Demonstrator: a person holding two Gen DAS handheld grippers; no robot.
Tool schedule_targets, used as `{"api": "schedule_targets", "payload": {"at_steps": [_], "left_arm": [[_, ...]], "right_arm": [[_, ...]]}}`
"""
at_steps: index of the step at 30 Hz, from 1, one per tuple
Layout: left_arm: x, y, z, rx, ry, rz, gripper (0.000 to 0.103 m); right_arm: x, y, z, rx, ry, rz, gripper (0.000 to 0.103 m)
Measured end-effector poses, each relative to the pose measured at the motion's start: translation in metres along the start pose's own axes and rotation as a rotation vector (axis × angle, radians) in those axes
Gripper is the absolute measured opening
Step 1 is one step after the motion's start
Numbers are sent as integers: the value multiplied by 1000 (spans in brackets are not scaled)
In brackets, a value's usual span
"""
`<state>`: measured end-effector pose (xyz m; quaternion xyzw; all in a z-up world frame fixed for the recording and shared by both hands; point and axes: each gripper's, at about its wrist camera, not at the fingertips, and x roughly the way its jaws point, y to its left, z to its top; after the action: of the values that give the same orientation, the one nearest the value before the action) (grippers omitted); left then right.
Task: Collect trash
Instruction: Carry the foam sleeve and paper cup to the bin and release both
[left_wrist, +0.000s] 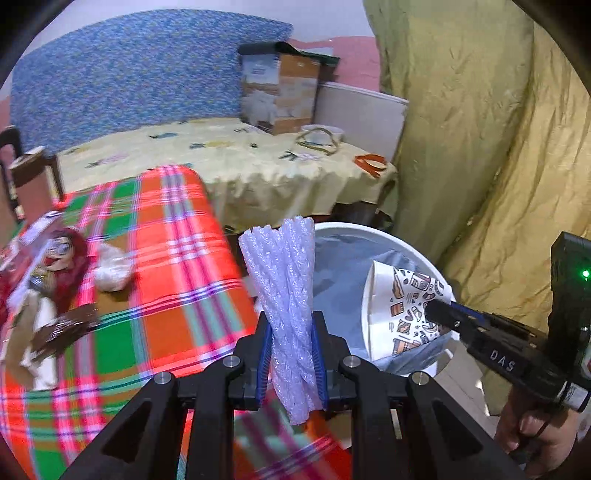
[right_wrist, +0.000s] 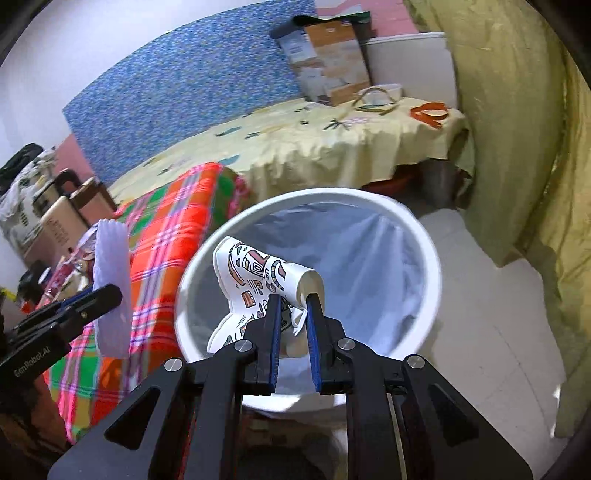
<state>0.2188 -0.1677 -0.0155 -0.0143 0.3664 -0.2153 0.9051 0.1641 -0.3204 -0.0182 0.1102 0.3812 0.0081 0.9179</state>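
My left gripper (left_wrist: 289, 332) is shut on a white foam net sleeve (left_wrist: 284, 280), which stands upright between the blue pads beside the edge of the plaid-covered table (left_wrist: 177, 266). My right gripper (right_wrist: 293, 299) is shut on a crushed paper cup with a coloured pattern (right_wrist: 255, 273), held over the mouth of a white trash bin (right_wrist: 424, 258) lined with a pale bag. In the left wrist view the cup (left_wrist: 399, 314) hangs over the bin (left_wrist: 417, 251) in the right gripper (left_wrist: 432, 312). The foam sleeve (right_wrist: 110, 280) and left gripper (right_wrist: 107, 295) show at the left of the right wrist view.
More litter lies on the plaid cloth: a crumpled white wad (left_wrist: 112, 267), wrappers and a printed packet (left_wrist: 48, 258). Behind stands a table with a yellow cloth (left_wrist: 236, 162), a cardboard box (left_wrist: 277, 92) and an orange strap (left_wrist: 371, 162). A yellow curtain (left_wrist: 498, 147) hangs at right.
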Motion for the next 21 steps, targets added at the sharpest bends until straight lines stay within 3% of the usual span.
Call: {"api": "schedule_targets", "payload": {"at_steps": [10,14,21], "left_arm": [[39,-18,3,14,65,-68,21],[43,-19,3,10,74,-74,27],[38,-11,5,-19,56,-68,30]], "right_arm": [[6,-20,-2,19,45,-62,16],[7,-22,-3,21,64,-70,16],[1,-19,-5,26,52,-70,27]]}}
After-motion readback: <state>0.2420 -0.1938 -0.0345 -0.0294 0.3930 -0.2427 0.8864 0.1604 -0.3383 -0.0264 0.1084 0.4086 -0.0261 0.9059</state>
